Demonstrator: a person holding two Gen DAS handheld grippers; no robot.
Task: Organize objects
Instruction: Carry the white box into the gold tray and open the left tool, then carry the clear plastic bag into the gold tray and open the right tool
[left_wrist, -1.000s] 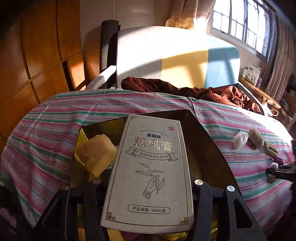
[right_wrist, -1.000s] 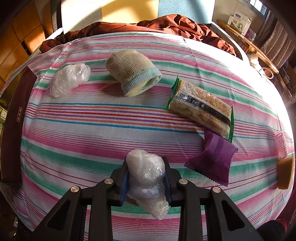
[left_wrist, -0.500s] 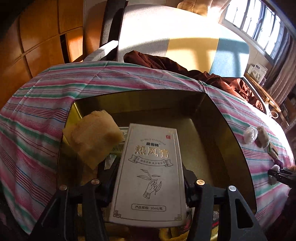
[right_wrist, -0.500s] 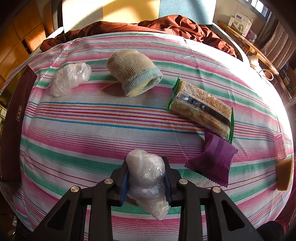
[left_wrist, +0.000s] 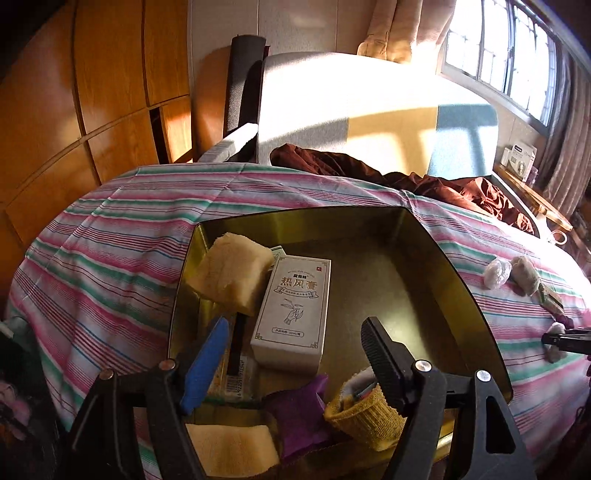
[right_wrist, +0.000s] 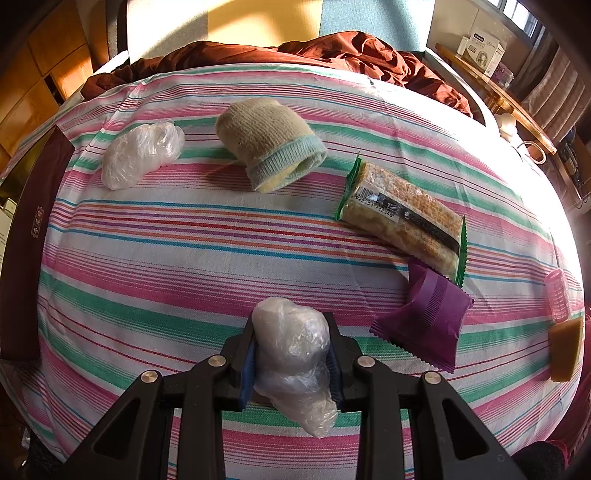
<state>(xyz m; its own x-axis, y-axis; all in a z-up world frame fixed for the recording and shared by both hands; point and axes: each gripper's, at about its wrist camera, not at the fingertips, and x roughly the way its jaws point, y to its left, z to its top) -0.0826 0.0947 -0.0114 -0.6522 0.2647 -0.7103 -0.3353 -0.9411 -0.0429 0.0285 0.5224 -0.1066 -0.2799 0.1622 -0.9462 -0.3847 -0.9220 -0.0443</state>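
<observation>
Left gripper (left_wrist: 291, 350): jaws opening, spread wide of the white carton (left_wrist: 293, 308), pads no longer pressing it. Carton lying flat on the floor of the gold tin (left_wrist: 461, 280), label up, leaning against the yellow sponge (left_wrist: 232, 273) on the tin's left side. Also inside the tin, toward its near wall: purple sachet (left_wrist: 299, 417), yellow knitted roll (left_wrist: 364, 413), second sponge (left_wrist: 232, 446), barcoded packet (left_wrist: 236, 376).

Right gripper (right_wrist: 291, 350): pinching a crumpled clear plastic bundle (right_wrist: 295, 354), pointed steeply down over the striped cloth (right_wrist: 184, 258), right of the tin.

Outside the tin, to its right, not yet sorted: another plastic wad (right_wrist: 140, 151), rolled sock (right_wrist: 269, 144), cracker pack (right_wrist: 402, 218), purple wrapper (right_wrist: 424, 321), pink roller (right_wrist: 557, 295) and amber block (right_wrist: 565, 347) farthest off.

Step in hand, as judged: release of carton, then withdrawal.
- Finish opening fully before lifting; rubber pad could drag the carton.
- Back out straight up, clear of the knitted roll under the right finger.
- Free floor remains on the tin's right half; aim the bundle there.
- Soft bundle: likely to spring open once dropped, so set low.
</observation>
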